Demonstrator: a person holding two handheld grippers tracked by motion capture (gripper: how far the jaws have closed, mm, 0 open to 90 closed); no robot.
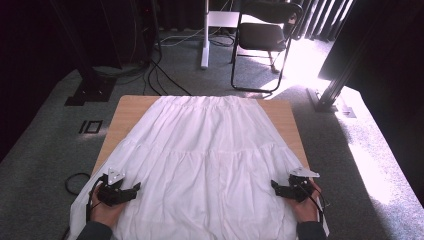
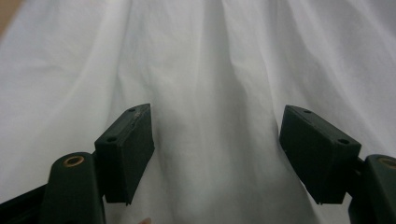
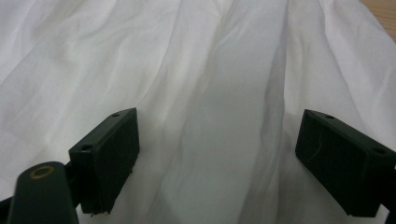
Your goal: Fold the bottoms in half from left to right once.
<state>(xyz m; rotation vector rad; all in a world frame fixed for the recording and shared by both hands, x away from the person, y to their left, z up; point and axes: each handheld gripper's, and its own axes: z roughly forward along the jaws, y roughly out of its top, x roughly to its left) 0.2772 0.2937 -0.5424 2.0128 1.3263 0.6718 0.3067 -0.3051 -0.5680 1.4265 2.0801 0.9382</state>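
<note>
White tiered cotton skirt (image 1: 207, 160) spread flat on wooden table (image 1: 127, 107). Left gripper (image 1: 131, 190) at 7 o'clock, right gripper (image 1: 276, 186) at 5; both jaws apart, empty, poised over hem corners, likely to fold.

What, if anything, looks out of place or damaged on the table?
Nothing looks damaged or spilled. The white pleated cotton skirt lies spread flat on the light wooden table, with soft creases; its near hem hangs over the table's edge. Both tongs, left and right, are open above it.

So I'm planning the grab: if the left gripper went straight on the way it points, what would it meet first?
Probably the white pleated fabric skirt spread on the table; the left gripper is open, nothing between its jaws.
</note>
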